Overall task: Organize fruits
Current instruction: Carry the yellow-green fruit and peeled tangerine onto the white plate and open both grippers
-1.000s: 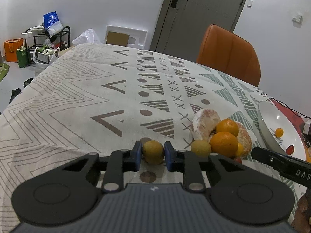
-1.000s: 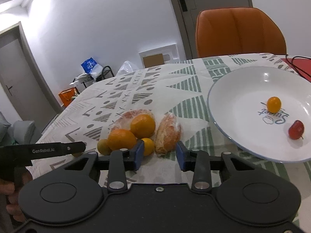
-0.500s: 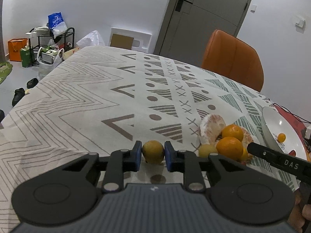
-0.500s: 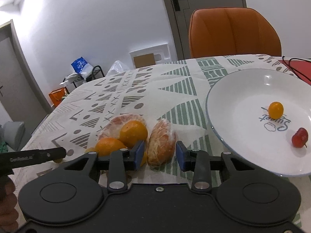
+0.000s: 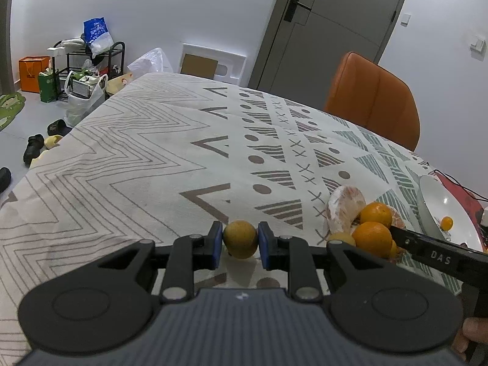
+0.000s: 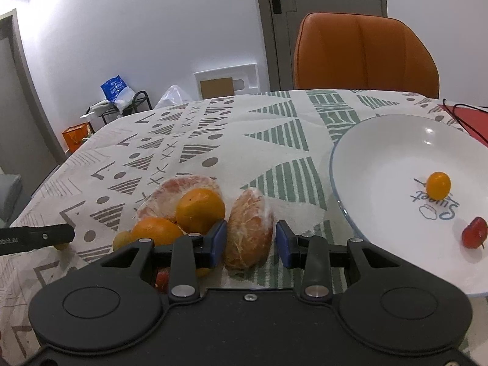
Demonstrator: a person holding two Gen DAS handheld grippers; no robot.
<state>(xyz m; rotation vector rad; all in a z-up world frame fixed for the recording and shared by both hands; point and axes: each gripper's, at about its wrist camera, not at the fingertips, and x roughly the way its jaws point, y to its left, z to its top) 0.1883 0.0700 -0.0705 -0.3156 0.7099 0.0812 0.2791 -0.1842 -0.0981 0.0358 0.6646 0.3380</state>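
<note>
White walls, grey door, orange chair, cluttered black rack, grey floor.

A dull yellow fruit is sitting pinched between blue pads, raised off the cloth. At its 3 o'clock, two oranges are resting against a wrapped pomelo piece; another peeled piece is standing at their 3 o'clock. The plate is holding a kumquat and a red fruit.
</note>
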